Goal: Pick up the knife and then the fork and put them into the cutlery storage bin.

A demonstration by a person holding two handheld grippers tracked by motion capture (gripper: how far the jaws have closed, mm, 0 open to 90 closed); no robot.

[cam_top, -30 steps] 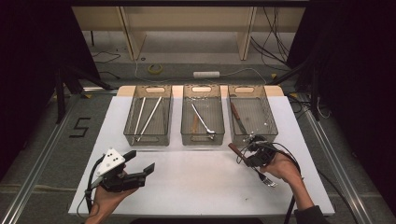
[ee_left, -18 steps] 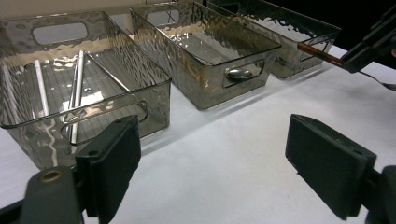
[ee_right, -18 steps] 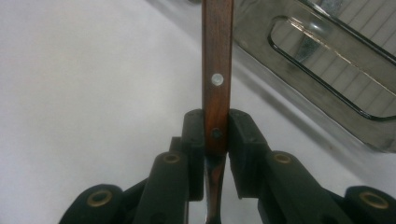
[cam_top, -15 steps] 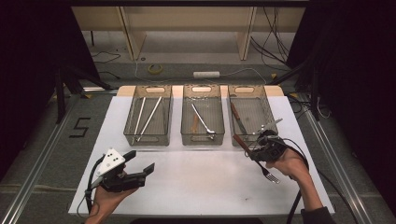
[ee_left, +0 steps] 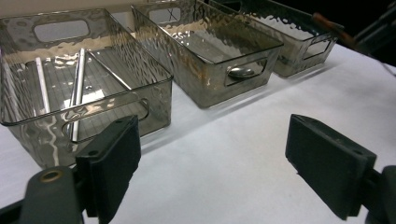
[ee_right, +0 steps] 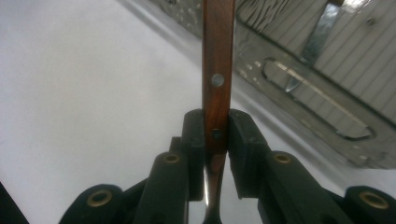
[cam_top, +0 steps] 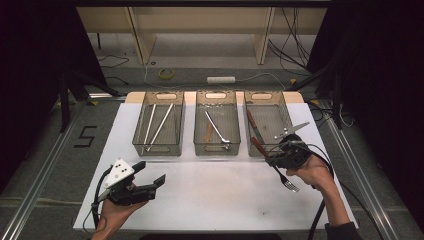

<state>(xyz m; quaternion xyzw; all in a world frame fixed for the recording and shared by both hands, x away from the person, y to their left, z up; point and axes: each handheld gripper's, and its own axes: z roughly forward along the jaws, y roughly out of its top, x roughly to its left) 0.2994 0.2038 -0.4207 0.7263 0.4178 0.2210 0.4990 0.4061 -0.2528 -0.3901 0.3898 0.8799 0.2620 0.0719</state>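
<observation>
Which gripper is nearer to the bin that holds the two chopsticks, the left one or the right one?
Left. The left gripper hovers open just in front of the chopstick bin. The right gripper, shut on a wooden-handled fork, is by the far right bin.

Fork (ee_right: 217,88): reddish-brown wooden handle with silver rivets, silver tines; clamped in black right gripper (ee_right: 216,135). Bins (ee_left: 219,56) ahead of black left gripper (ee_left: 229,172): smoky translucent grey, rippled texture. Table cover (cam_top: 220,190) beneath: plain white.
</observation>
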